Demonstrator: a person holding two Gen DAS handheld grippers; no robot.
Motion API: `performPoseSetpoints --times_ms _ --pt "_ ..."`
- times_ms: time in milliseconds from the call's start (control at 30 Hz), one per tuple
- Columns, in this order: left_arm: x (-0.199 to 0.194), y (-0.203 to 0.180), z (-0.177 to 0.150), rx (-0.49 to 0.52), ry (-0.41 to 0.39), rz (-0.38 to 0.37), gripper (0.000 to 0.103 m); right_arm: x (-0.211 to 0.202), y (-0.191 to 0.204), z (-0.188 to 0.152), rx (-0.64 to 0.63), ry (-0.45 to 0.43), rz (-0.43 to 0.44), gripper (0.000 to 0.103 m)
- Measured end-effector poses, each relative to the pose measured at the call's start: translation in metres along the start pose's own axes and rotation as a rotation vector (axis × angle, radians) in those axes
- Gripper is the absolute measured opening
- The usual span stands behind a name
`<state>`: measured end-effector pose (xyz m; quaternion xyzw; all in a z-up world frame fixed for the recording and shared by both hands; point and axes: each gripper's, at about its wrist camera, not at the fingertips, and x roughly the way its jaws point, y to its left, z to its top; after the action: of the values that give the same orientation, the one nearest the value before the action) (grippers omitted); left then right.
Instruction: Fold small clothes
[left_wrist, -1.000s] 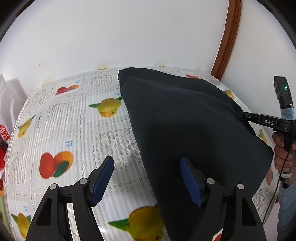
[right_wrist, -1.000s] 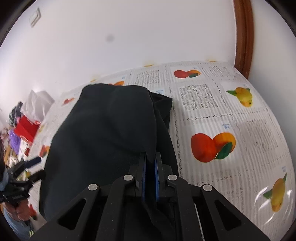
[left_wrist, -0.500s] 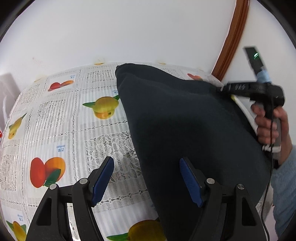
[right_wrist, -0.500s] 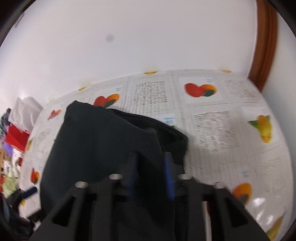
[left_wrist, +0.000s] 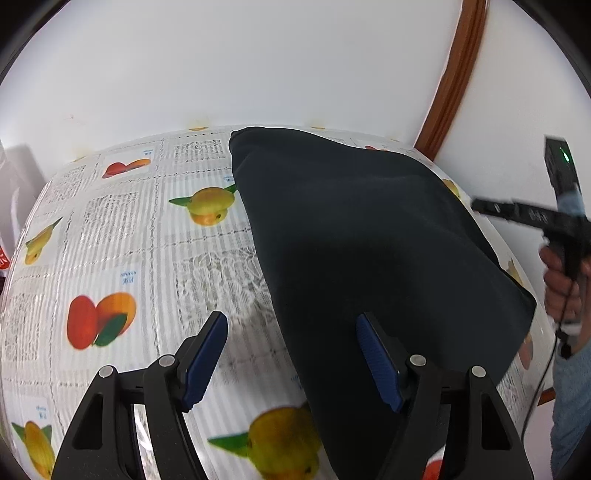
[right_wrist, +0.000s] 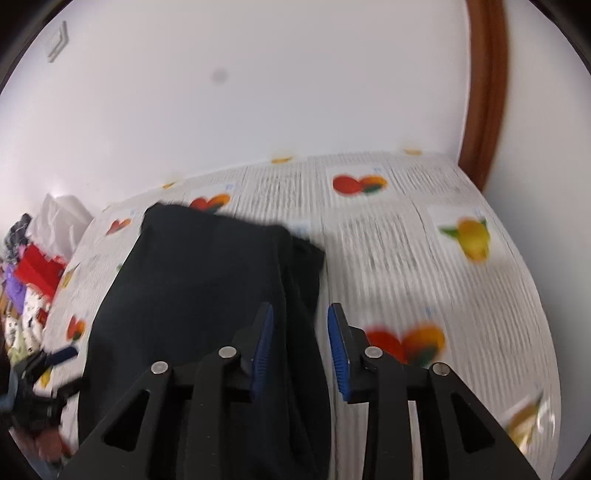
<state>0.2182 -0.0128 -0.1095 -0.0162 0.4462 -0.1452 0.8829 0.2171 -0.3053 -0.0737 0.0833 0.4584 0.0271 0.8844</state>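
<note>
cloth (left_wrist: 354, 236), dark and folded, lies flat on the fruit-print table (left_wrist: 122, 236). your right gripper (right_wrist: 300, 343) has just been opening, letting its edge go; left gripper (left_wrist: 291, 360) hangs wide, empty.

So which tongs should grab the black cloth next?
Probably the left tongs: open, straddling the cloth's near edge. The right tongs have just been opening, gripping nothing.

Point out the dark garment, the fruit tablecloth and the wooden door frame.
dark garment (left_wrist: 351, 236), left wrist view, its folded top layer.
fruit tablecloth (left_wrist: 122, 258), left wrist view, bare patch.
wooden door frame (right_wrist: 487, 92), right wrist view, upright strip.
</note>
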Motion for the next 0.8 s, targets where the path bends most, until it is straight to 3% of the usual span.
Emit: performPoseSetpoints --times_ms 233,267,300,333,433,500,700,800 --pt "-0.012 -0.011 -0.015 -0.001 0.008 0.000 0.071 -0.002 -0.007 -0.055 0.079 0.078 0.143 0.035" --pt "-0.013 -0.013 -0.016 0.002 0.004 0.011 0.071 0.002 -0.005 -0.057 0.078 0.085 0.135 0.027" --pt "-0.015 -0.015 -0.017 0.006 -0.001 0.024 0.071 0.003 -0.003 -0.059 0.066 0.075 0.122 0.011" --pt "-0.017 -0.017 -0.018 0.008 -0.005 0.035 0.071 -0.004 -0.005 -0.059 0.069 0.029 0.120 0.006" --pt "-0.021 -0.019 -0.020 0.003 -0.008 0.041 0.071 -0.024 -0.022 -0.062 0.144 -0.082 0.144 0.003" --pt "-0.024 -0.020 -0.022 0.007 -0.008 0.047 0.071 -0.026 -0.025 -0.066 0.190 -0.063 0.161 0.003" --pt "-0.039 -0.018 -0.039 0.020 -0.008 0.042 0.070 -0.061 -0.017 -0.093 0.103 -0.086 -0.049 0.004" --pt "-0.048 -0.016 -0.052 0.022 -0.006 0.025 0.070 -0.076 -0.025 -0.114 0.070 -0.057 -0.085 0.007"
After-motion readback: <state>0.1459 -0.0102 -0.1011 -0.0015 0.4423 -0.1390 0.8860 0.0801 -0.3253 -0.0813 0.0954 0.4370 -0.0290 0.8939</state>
